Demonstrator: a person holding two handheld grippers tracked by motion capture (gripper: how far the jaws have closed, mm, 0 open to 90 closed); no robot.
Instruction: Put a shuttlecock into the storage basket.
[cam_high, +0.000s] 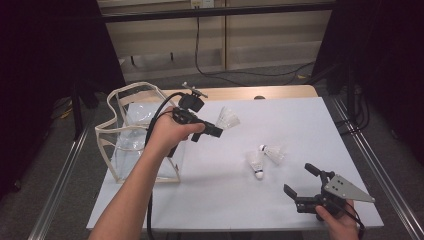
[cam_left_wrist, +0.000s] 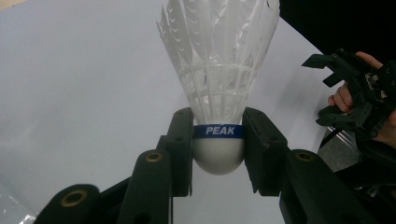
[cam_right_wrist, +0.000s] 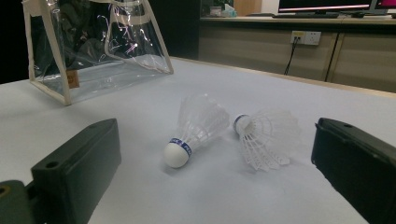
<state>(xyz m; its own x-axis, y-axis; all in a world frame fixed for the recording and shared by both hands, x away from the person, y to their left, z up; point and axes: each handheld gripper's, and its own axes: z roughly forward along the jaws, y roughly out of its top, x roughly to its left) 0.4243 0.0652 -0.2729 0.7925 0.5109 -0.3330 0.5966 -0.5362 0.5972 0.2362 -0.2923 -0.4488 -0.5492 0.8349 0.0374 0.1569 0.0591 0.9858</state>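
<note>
The jaws of the left gripper (cam_left_wrist: 218, 149) stand partly closed, pads pressing either side of the held shuttlecock (cam_left_wrist: 218, 93) at its blue band, the rounded white cork base pointing back toward the camera and the feather skirt outward. In the high view the held shuttlecock sits raised above the white table (cam_high: 300, 115), just beside the clear bag (cam_high: 125, 135) at the table's left edge. The grip falls on a curved, smooth cork; a slight tilt or slackening could, by this reading, let it squirt out, and squeezing higher would crush the skirt. The bag's soft walls sag and its mouth is uneven, so a drop from the side may catch the cream rim and fall outside. Through the bag's clear walls no contents can be made out, though glare hides part of the interior. Two shuttlecocks (cam_right_wrist: 198, 128) (cam_right_wrist: 266, 135) lie on their sides on the table, close together, ahead of the right gripper (cam_right_wrist: 215, 186), whose jaws stand wide apart around nothing.
</note>
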